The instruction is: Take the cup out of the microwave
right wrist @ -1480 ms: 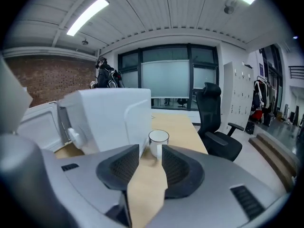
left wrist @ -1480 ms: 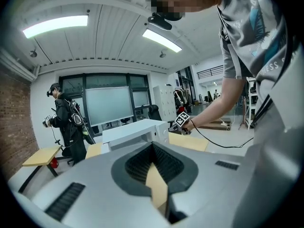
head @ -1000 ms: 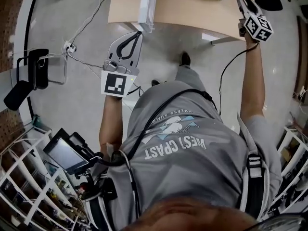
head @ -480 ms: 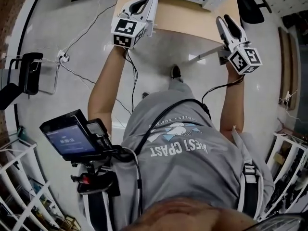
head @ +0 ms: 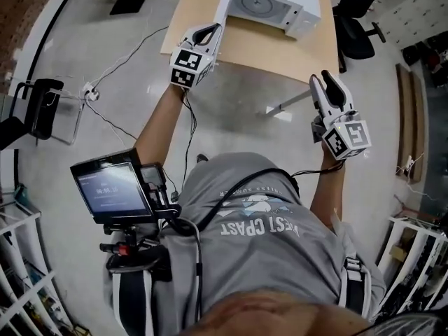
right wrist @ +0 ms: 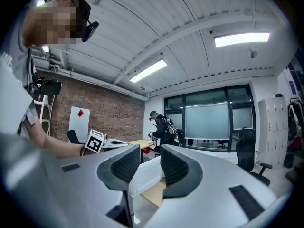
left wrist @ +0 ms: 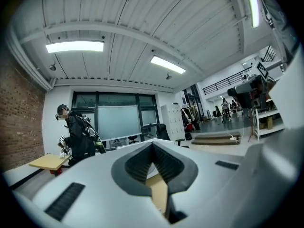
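Far left, at chest: small screen (head: pixel 112 191) on body rig. Left hand-held gripper (head: pixel 210 31) at near-left corner of desk (head: pixel 280 47), tips over wood, jaws pressed together at tips, nothing pinched. Centre, further back on desk: white microwave (head: pixel 269 5), well apart from both grippers. Cup not seen in any view. Right hand-held gripper (head: pixel 324 79) at desk's near-right edge, pointing toward microwave, jaws narrowly apart, nothing between. Far right: black chair (head: pixel 353 30) beside desk.
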`<state>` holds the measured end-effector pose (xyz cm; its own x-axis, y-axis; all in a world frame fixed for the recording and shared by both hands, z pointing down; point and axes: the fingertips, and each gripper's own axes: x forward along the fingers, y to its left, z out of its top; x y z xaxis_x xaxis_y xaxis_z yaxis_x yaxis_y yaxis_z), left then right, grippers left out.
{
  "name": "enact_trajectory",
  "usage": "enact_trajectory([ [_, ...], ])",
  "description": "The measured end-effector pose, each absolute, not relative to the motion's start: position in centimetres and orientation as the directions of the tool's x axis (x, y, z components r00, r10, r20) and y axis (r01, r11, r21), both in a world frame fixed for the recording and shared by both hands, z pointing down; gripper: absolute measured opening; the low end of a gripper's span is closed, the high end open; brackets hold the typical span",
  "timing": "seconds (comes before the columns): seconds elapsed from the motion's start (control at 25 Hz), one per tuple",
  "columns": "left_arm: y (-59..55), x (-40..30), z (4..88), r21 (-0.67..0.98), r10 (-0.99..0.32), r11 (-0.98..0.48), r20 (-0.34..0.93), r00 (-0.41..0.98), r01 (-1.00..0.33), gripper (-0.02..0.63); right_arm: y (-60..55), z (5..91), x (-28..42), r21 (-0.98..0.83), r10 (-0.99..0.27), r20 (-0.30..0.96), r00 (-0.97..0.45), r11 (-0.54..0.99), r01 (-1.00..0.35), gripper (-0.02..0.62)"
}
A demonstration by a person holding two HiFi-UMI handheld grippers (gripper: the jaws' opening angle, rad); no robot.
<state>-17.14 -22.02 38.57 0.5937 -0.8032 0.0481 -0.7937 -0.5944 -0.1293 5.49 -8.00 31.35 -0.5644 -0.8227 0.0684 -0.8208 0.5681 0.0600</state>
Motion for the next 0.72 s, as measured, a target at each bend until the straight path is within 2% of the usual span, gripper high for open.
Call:
enact_trajectory([
  [0.08,-20.4,-16.0,39.6,-0.129,-0.801,-0.598,0.061,0.596,-0.791,0.043,-6.2,31.7,6.4,0.063,-0.821,0.072,-0.567,0.571,-0.819,0.146],
  [0.28,-15.3,-6.9,43.1,-0.123,-0.781,-0.625,0.109,0.615,-0.771,0.043,-1.0,32.5,16.2,0.081,-0.845,0.07,-0.53,0.534,-0.841,0.146],
  [0.52,-8.9,-2.9,48.5,-0.024,-0.728,-0.673,0.197,0.656,-0.74,0.043,2.8,32.3,21.9,0.07,-0.875,0.145,-0.462,0.474,-0.878,0.146],
  [0.72,-3.1,0.9,52.6,0.03,-0.692,-0.684,0.289,0.662,-0.729,0.043,8.5,32.3,27.7,0.064,-0.914,0.114,-0.39,0.398,-0.915,0.146],
])
